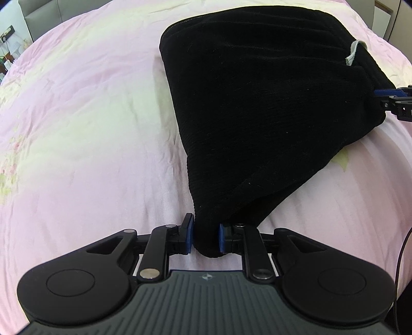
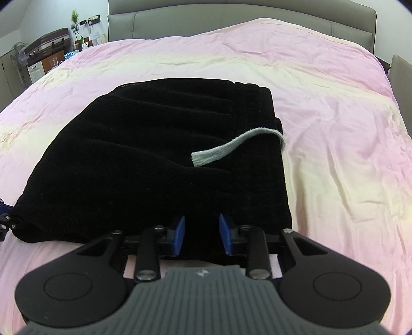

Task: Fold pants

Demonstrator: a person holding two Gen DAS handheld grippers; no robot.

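Black ribbed pants lie folded in a thick stack on the pink bedspread; they also show in the right wrist view. A grey drawstring lies across the top. My left gripper is shut on a bunched corner of the pants, stretching the cloth towards me. My right gripper is shut on the near edge of the pants; its fingers show at the pants' right corner in the left wrist view. The left gripper's fingers show at the left edge.
The pink and cream bedspread spreads wide around the pants. A grey padded headboard stands at the far end. A nightstand with a plant, a fan and small items stands at the far left.
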